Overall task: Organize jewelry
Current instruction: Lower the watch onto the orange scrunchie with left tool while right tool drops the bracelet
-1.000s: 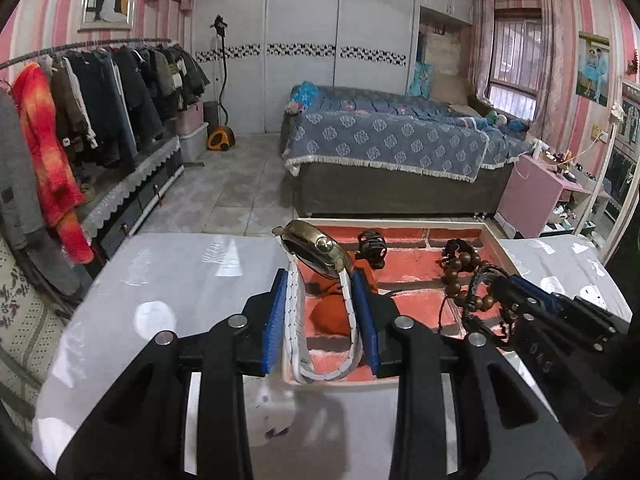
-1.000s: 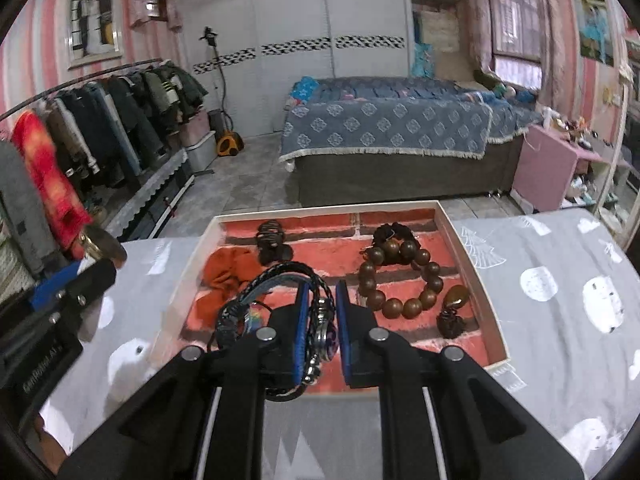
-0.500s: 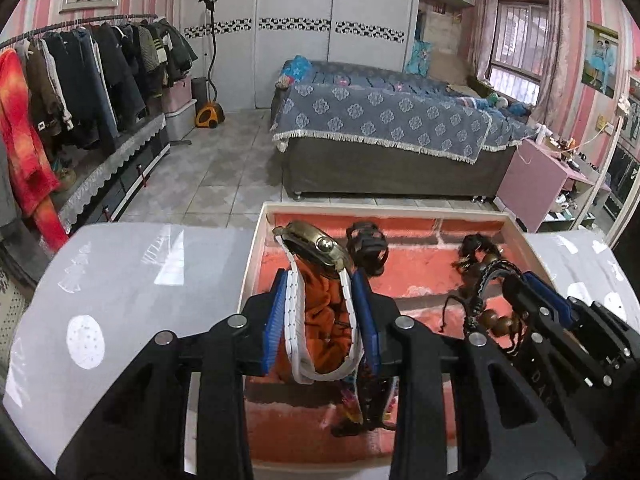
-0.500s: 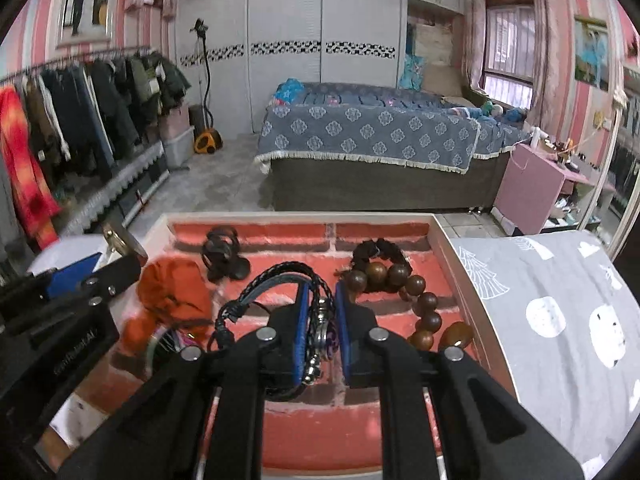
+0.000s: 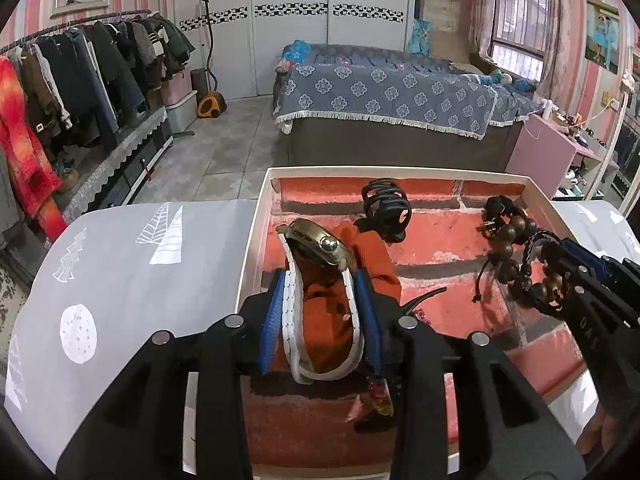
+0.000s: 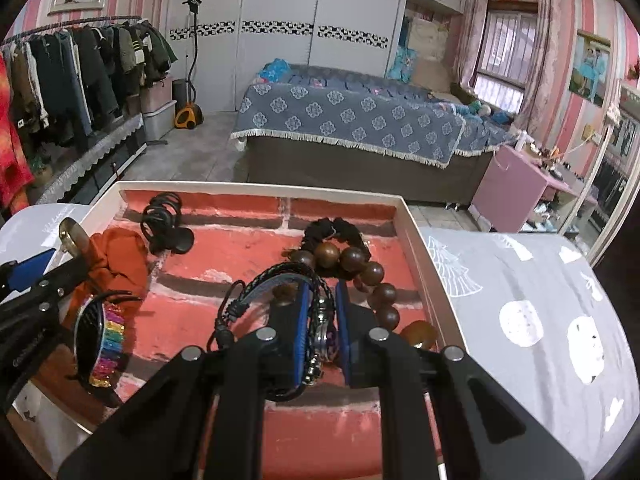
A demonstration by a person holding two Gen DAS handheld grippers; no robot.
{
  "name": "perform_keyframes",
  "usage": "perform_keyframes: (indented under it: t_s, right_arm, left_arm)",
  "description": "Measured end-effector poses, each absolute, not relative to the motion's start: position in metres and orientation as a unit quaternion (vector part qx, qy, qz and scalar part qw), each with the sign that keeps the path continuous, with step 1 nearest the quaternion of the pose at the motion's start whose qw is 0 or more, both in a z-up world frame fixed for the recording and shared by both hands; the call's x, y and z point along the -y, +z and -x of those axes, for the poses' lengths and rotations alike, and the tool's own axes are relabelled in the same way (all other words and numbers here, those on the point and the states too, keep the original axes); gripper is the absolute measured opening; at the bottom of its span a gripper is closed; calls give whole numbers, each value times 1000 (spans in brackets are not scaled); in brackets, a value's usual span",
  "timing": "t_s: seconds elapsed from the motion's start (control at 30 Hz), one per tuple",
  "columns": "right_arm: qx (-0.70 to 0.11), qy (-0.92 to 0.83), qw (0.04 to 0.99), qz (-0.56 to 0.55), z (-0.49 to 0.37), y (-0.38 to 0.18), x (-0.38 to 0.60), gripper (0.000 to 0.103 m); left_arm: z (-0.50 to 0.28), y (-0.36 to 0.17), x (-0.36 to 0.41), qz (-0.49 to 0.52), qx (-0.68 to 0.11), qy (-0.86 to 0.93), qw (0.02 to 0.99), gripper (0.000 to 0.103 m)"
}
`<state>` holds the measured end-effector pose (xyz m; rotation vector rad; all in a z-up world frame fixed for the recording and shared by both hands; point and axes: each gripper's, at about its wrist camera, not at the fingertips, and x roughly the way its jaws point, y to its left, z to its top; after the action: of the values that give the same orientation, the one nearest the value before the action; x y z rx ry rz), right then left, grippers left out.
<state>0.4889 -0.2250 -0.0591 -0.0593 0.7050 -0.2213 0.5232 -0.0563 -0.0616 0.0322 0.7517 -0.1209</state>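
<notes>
Lettering reading "DAE" is showing on the right hand-held gripper (image 6: 322, 334) — clenched, gripping a braided bracelet (image 6: 280, 276). Left hand-held gripper (image 5: 322, 312) is opening — its pads are pressing the white-strapped watch (image 5: 320, 248) over the tray (image 5: 400, 170).

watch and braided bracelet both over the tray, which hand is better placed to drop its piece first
Left, probably. The left gripper has the watch low over the tray, jaws opening; the right gripper clamps the braided bracelet.

Home bedroom: bed (image 5: 384, 100), clothes rail (image 5: 80, 76), probably a wardrobe (image 5: 292, 24).
</notes>
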Motion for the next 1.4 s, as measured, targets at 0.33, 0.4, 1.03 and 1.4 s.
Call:
perform_keyframes:
  t_s: [0.33, 0.4, 1.03, 1.4]
  right_arm:
    - [-367, -108, 924, 28, -497, -74, 231, 14]
    - [-367, -110, 923, 30, -497, -75, 232, 14]
    - [-320, -119, 938, 58, -487, -54, 240, 52]
    - [-320, -99, 941, 51, -472, -42, 263, 74]
  left_arm:
    - [-524, -68, 56, -29, -368, -54, 928, 41]
    - [-524, -69, 57, -34, -365, -52, 929, 42]
    - [-507, -57, 58, -46, -330, -45, 942, 83]
    - [-481, -32, 68, -50, -309, -53, 948, 98]
